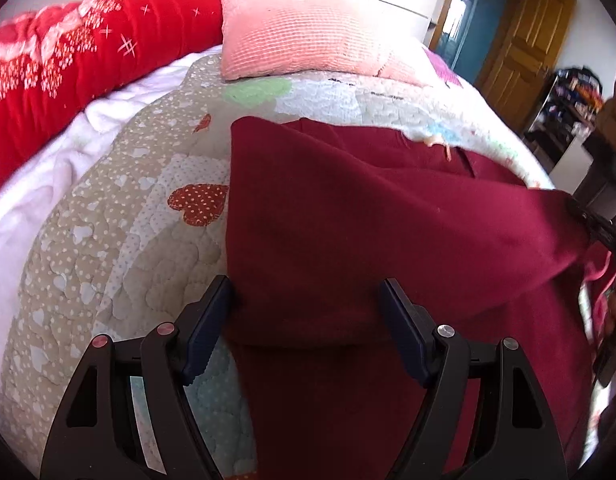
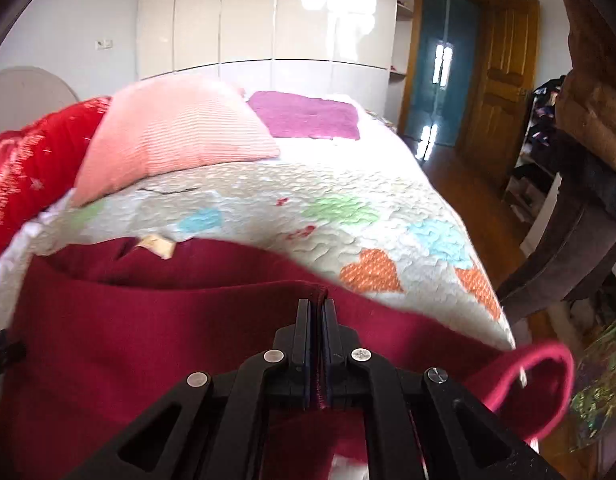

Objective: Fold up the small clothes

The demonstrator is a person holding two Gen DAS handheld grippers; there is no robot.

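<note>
Between right tongs (image 2: 317,306), dark red garment's (image 1: 347,208) pinched edge vanishes.

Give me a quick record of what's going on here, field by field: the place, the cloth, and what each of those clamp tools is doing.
Place: bed with a heart-patterned quilt
Garment: dark red garment, partly folded over itself on the quilt
Left gripper: jaws wide open, straddling the garment's near left corner, gripping nothing
Right gripper: jaws shut on an edge of the garment, lifting it
Nearby: pink pillow, red blanket, purple cloth farther up the bed
Fold status: unfinished; one edge is in the air
</note>
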